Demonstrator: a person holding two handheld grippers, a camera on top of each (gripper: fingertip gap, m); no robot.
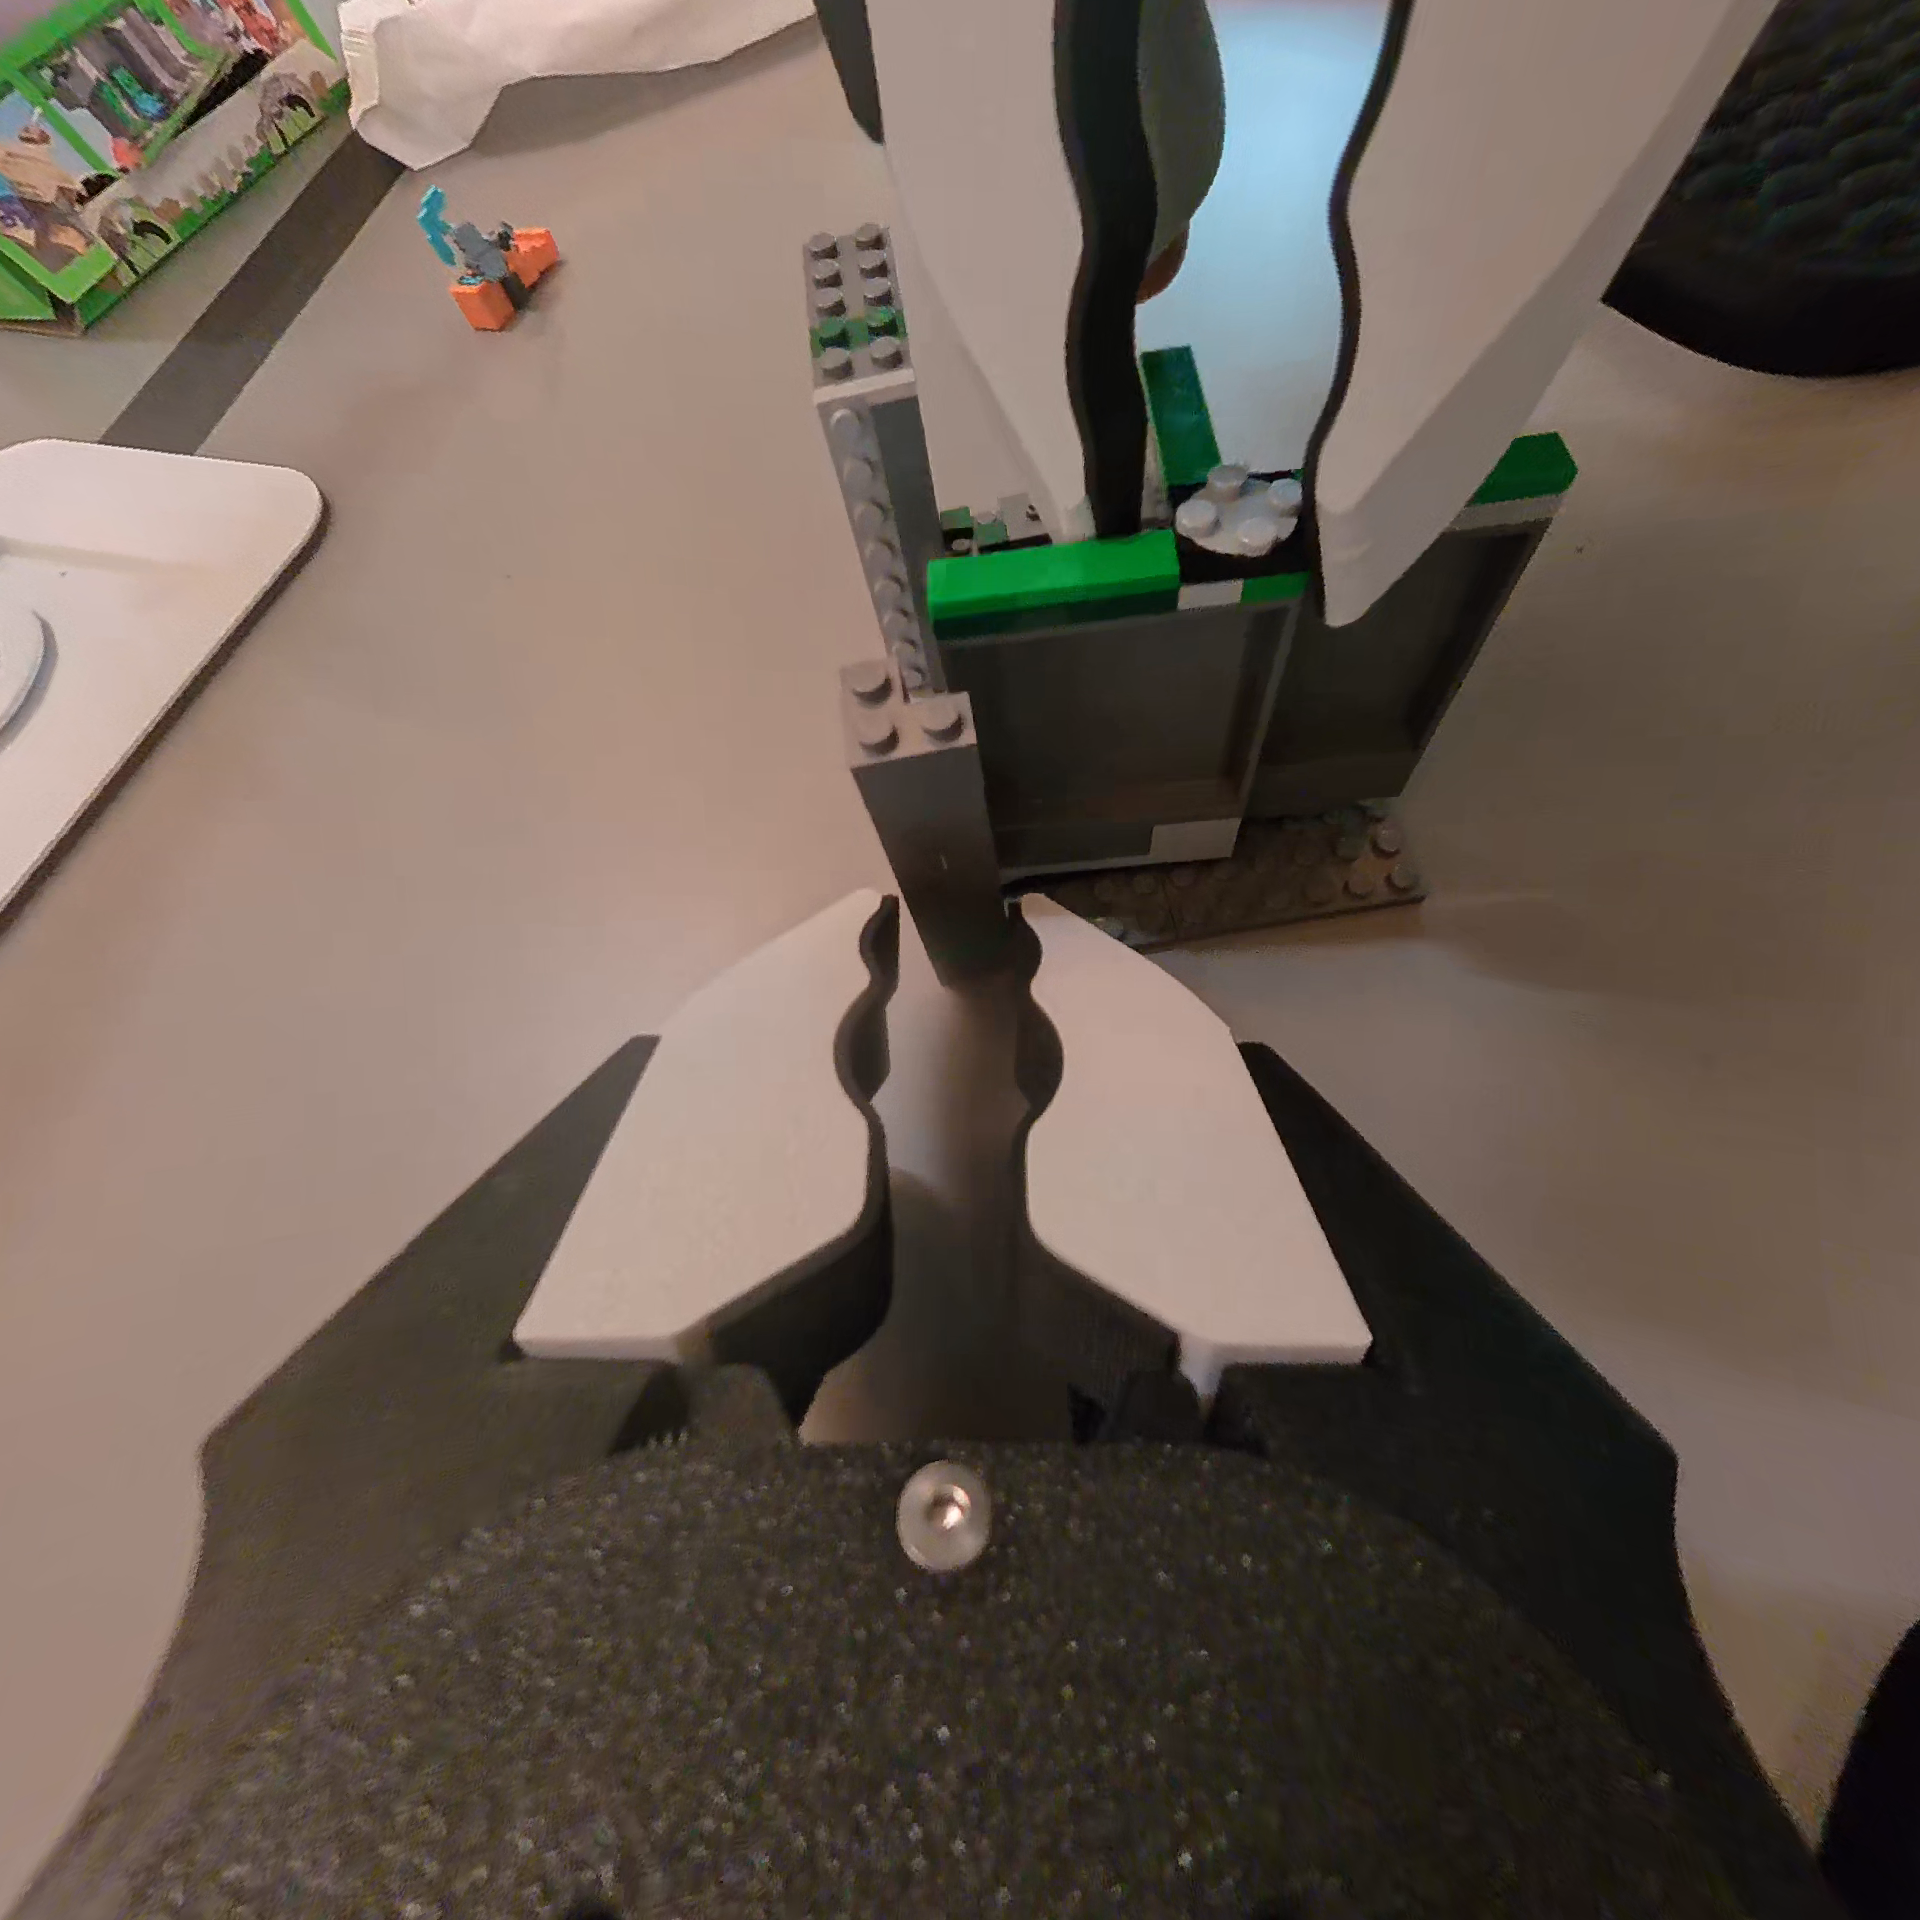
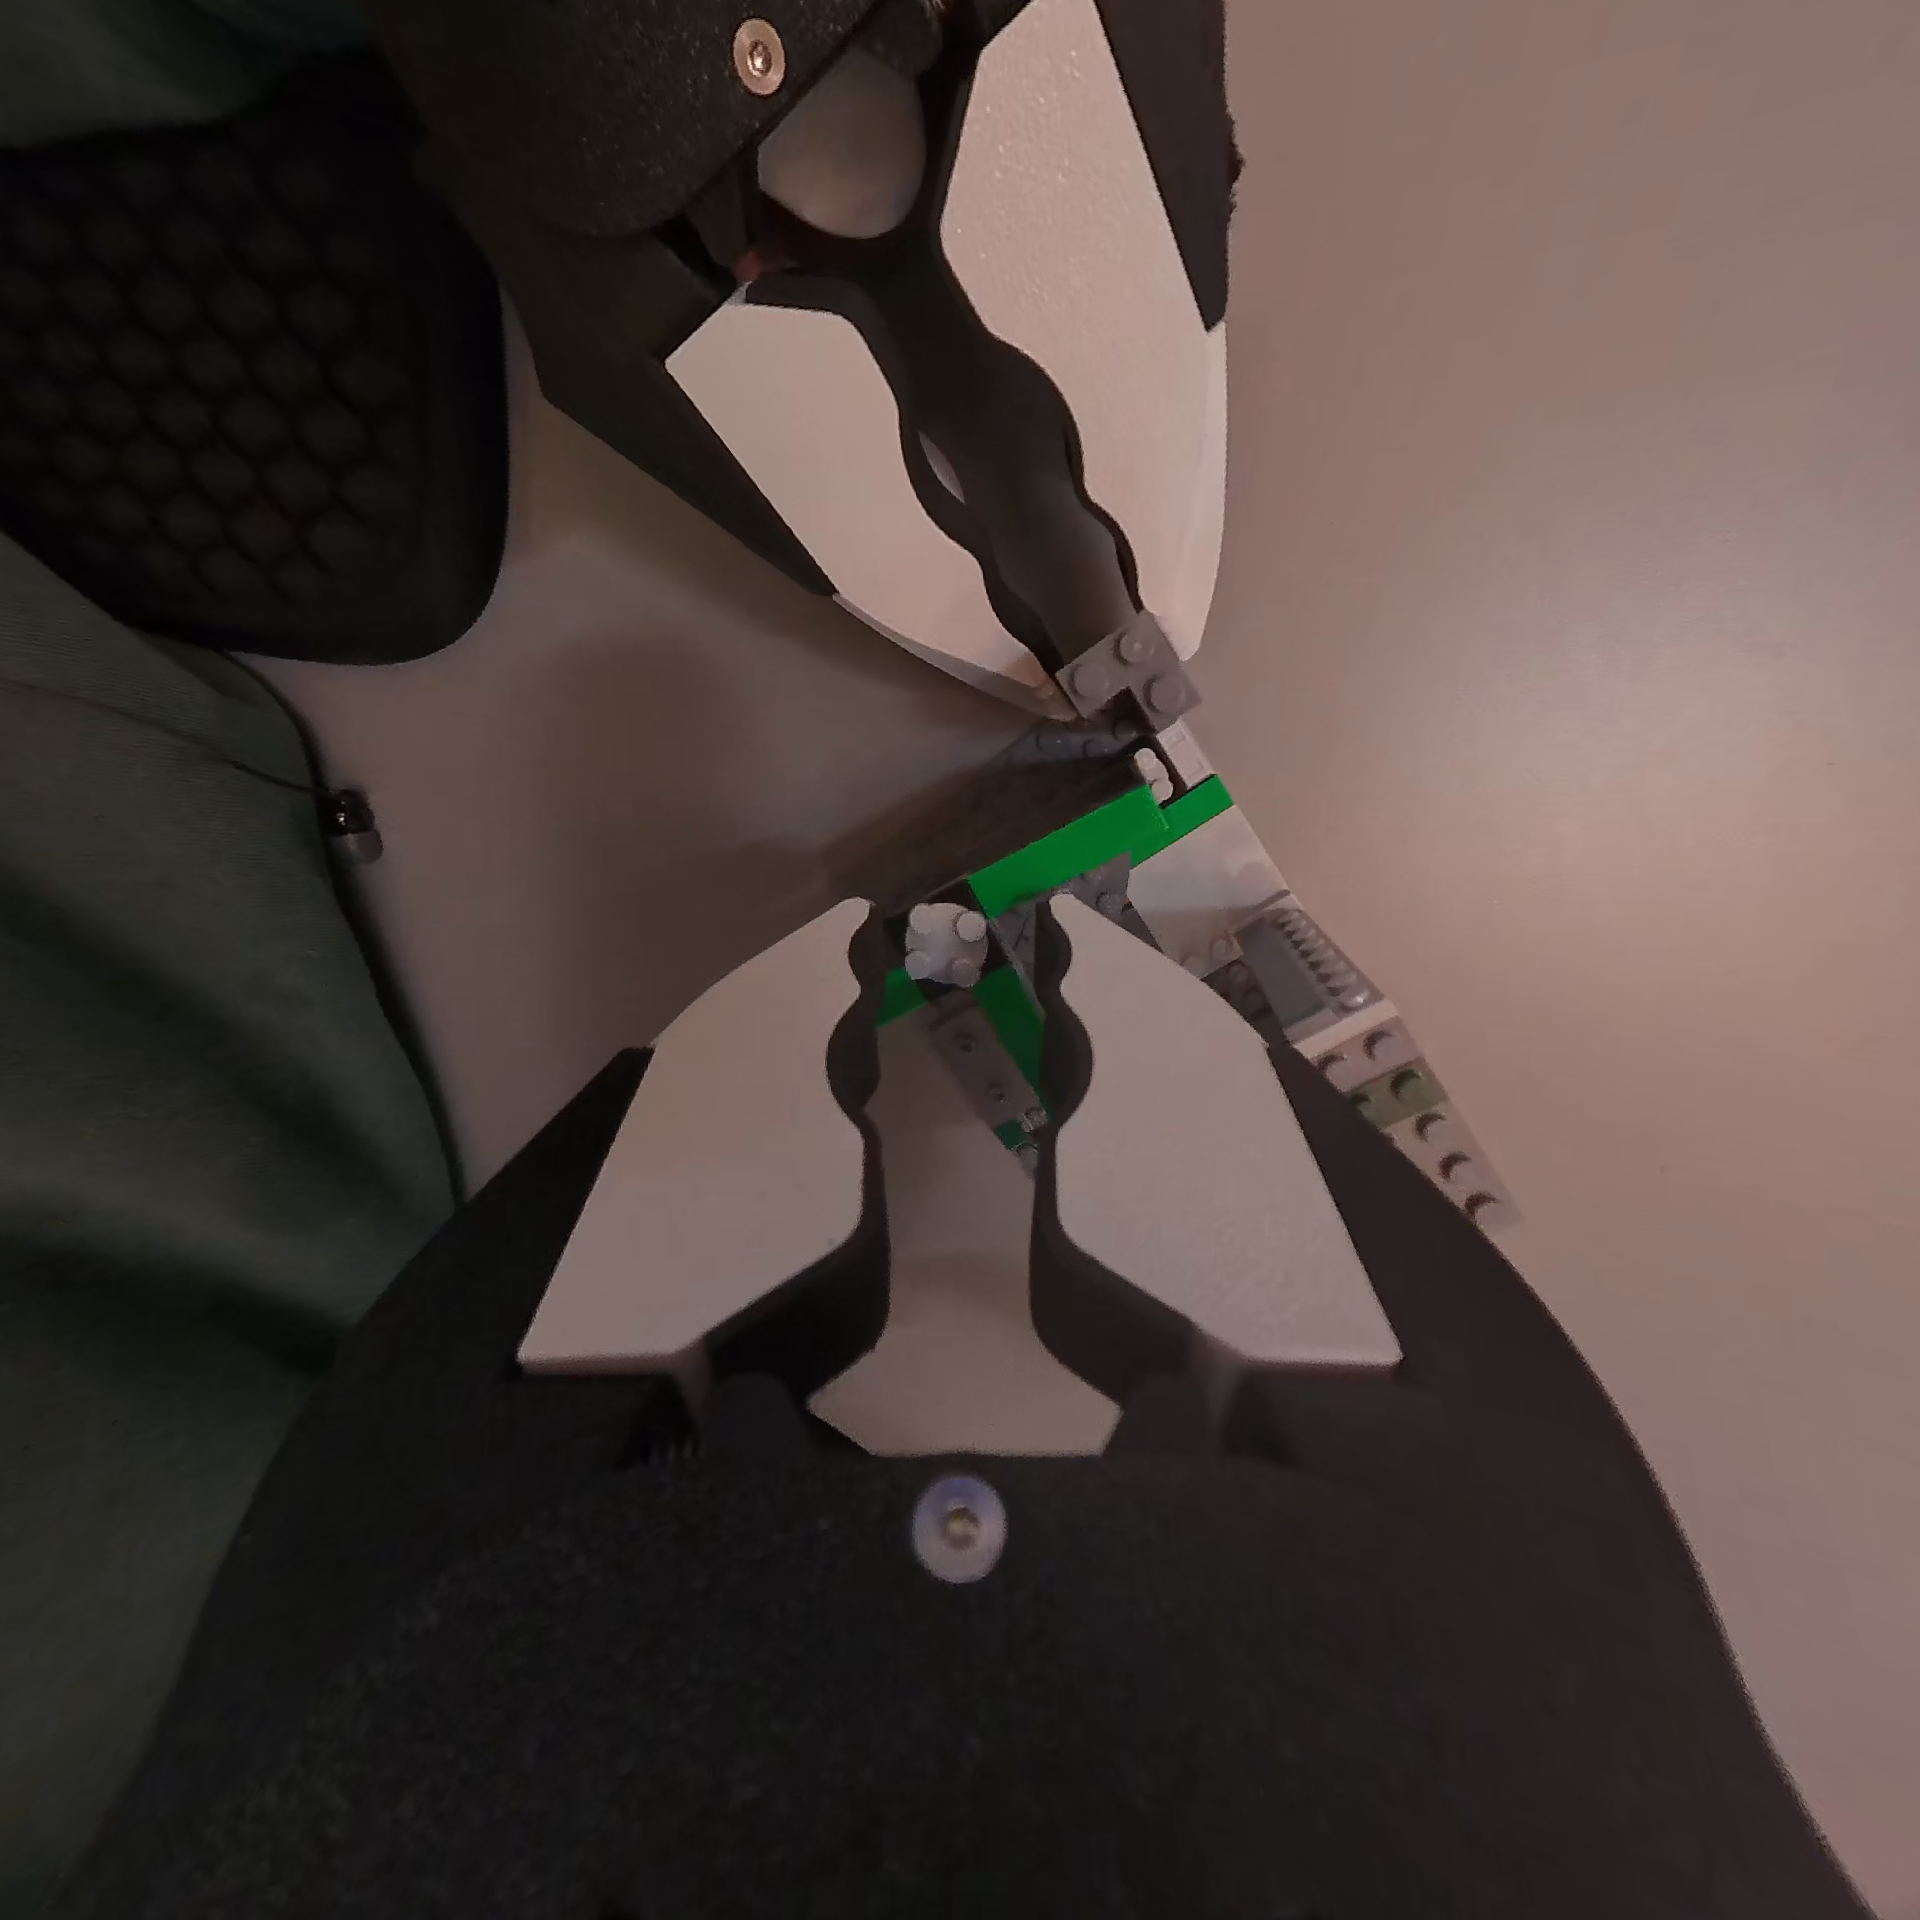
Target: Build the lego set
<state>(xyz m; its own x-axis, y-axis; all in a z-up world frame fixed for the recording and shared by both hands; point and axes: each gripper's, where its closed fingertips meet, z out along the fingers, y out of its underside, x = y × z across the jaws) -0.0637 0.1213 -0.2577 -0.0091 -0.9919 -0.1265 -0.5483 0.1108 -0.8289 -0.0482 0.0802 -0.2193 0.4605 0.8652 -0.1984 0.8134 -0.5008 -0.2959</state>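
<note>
Grey pillar (image 1: 925, 821) between left gripper (image 1: 951, 925) fingertips

Grey table (image 1: 520, 675) bears lego build (image 1: 1143, 727), box (image 1: 135, 145), minifigure (image 1: 494, 260).

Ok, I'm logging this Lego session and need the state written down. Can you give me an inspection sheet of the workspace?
Surface: grey table, bare around the build.
Job's things: grey-and-green Lego build on a studded baseplate; tall grey corner piece.
Clutter: orange mini-build, green set box, white paper bag, white board.
Grippers: left gripper jaws shut on the corner piece; right gripper jaws clamp the build's top.
Cables: nothing seen.
Surroundings: black mesh chair.
</note>
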